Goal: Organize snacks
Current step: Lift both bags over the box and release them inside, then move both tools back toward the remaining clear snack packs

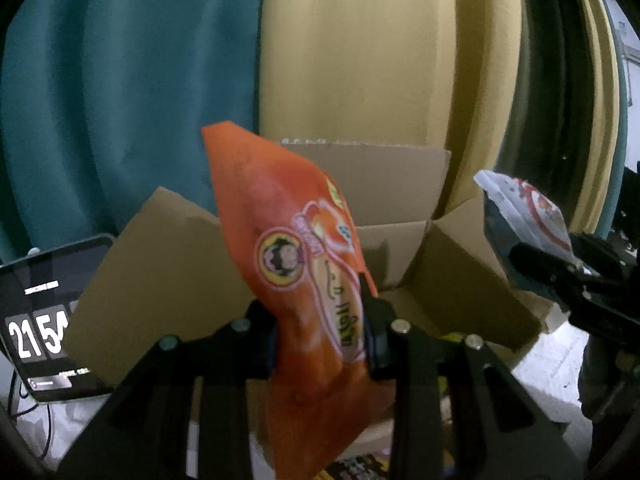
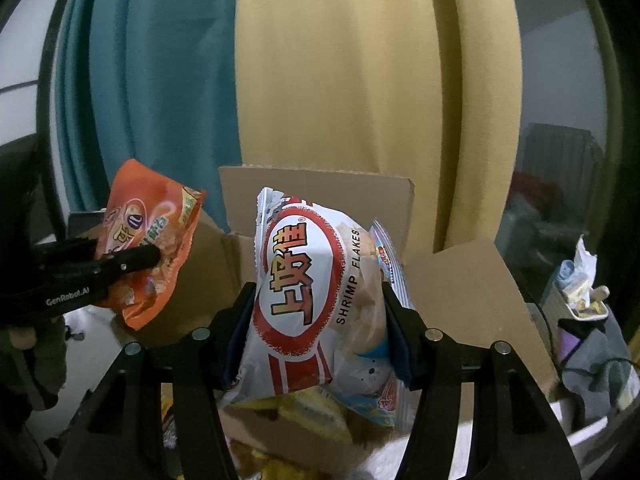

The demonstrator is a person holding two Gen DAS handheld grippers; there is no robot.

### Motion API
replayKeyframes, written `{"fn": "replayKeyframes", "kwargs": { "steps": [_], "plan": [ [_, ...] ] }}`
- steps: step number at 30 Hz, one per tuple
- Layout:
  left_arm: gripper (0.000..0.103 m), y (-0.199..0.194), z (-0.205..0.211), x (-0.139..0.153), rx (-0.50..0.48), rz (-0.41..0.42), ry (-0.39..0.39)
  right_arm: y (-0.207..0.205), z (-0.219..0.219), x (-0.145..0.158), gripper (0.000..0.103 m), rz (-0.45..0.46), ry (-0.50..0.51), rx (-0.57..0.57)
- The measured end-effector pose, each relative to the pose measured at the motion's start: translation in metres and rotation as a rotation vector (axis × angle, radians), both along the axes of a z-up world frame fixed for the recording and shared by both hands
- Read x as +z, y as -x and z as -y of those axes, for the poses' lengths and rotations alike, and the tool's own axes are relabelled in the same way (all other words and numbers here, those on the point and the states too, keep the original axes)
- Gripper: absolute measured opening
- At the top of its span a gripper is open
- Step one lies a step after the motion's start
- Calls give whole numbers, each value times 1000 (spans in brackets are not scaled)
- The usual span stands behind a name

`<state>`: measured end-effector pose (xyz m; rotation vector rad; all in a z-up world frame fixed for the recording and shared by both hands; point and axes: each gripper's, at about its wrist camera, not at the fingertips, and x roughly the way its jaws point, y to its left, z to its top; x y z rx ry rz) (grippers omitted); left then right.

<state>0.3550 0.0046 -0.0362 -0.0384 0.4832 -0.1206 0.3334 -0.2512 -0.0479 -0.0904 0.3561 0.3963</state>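
My left gripper (image 1: 320,320) is shut on an orange snack bag (image 1: 296,264) and holds it upright in front of an open cardboard box (image 1: 400,184). My right gripper (image 2: 318,320) is shut on a white and red shrimp flakes bag (image 2: 304,280), held above the same box (image 2: 316,192). In the right wrist view the left gripper (image 2: 132,260) with the orange bag (image 2: 148,216) is at the left. In the left wrist view the right gripper (image 1: 560,272) with the white bag (image 1: 528,208) is at the right.
A tablet (image 1: 36,312) showing a clock stands left of the box. Yellow snack packs (image 2: 308,412) lie below my right gripper. Teal and yellow curtains (image 1: 344,52) hang behind the box. Clutter with a tissue (image 2: 580,276) sits at the far right.
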Motion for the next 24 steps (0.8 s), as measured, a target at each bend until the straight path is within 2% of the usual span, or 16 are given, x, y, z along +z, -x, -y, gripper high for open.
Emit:
{"fn": "replayKeyframes", "kwargs": {
  "steps": [3,5,6,8,9,11,18,24],
  "plan": [
    [35,-13,1,-6,-1,-17,-17,-20,-2,-5,62,-20,-8,-14],
    [51,-18,1,-9,2,-27,-19,-31,-5,-8,64,-32,-4,-24],
    [55,-19,2,-9,3,-23,-14,-33,-6,-10,71,-41,-1,-22],
    [77,-18,-1,-8,5,-13,5,-37,-8,-11,75,-44,-14,-15],
    [80,-15,-1,-7,3,-8,15,-36,-8,-11,78,-40,-14,-15],
    [82,-12,-4,-5,2,-6,26,-33,-10,-11,81,-31,-7,-9],
    [82,2,0,10,3,22,35,-14,-11,-5,81,-24,4,4],
    [83,39,-3,29,2,62,50,14,-7,8,81,-6,-1,8]
  ]
}}
